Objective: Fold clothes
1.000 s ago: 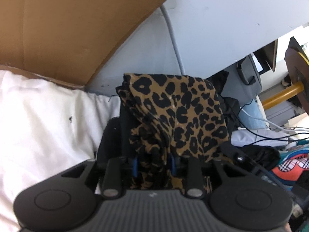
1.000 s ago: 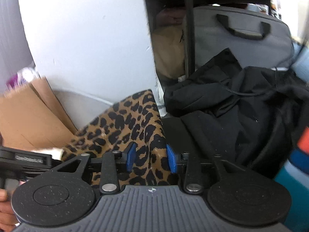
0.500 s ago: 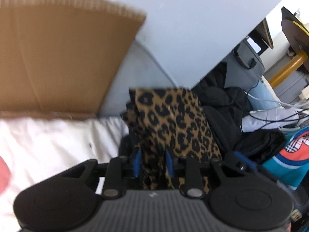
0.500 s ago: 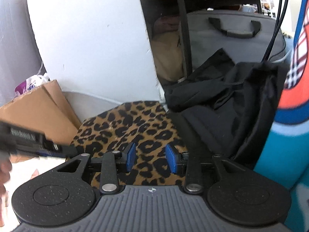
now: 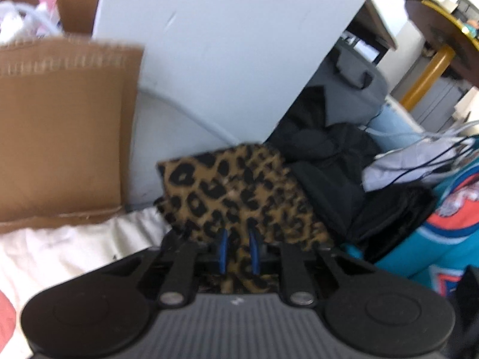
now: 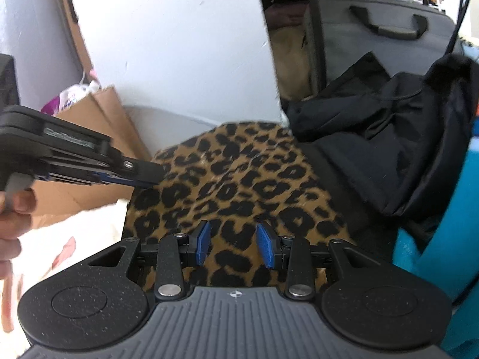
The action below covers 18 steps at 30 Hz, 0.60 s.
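Hand only in right wrist view

Matt leopard-print cloth, rough corrugated cardboard box, speckled matt black plastic hand-held gripper

light: bright, even daylight, strongest at 1–2 o'clock in left wrist view | glare: white wall nearly blown out | shadows: soft, weak | blur: motion smear on cardboard, left view softer than right | distortion: fisheye bending, dark corners at edges
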{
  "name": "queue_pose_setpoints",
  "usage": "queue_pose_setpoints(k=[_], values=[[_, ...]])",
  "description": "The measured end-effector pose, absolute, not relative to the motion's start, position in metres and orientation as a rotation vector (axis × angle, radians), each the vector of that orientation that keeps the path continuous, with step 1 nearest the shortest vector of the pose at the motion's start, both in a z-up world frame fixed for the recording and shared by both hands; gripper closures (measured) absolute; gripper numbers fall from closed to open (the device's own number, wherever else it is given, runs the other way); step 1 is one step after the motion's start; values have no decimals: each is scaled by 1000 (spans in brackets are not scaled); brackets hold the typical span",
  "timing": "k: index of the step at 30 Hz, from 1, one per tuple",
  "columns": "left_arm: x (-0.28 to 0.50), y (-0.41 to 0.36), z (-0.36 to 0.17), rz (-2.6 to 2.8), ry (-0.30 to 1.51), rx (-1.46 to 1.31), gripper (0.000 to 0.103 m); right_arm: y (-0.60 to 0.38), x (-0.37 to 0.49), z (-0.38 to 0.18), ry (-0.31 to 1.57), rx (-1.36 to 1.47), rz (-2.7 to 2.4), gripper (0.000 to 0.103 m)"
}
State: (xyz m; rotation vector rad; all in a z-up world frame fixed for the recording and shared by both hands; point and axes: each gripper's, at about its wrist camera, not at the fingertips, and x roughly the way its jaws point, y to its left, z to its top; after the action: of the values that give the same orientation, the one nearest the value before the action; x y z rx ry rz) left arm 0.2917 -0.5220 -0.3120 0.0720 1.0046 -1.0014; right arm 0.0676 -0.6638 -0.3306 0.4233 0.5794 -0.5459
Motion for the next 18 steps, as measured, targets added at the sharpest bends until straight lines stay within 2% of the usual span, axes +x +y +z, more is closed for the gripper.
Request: queue_pose_setpoints(k=[3,9,18], values=[[294,-520,-327,-954,1006,91,100,-663,65,-337,592,420,-534,62],[300,-518,-335,-872,997,99,101,-660,49,-340,625,386,-510,61],[285,-506,-301,-993,951,82,100,-653,10,-344,672,420,-515,61]])
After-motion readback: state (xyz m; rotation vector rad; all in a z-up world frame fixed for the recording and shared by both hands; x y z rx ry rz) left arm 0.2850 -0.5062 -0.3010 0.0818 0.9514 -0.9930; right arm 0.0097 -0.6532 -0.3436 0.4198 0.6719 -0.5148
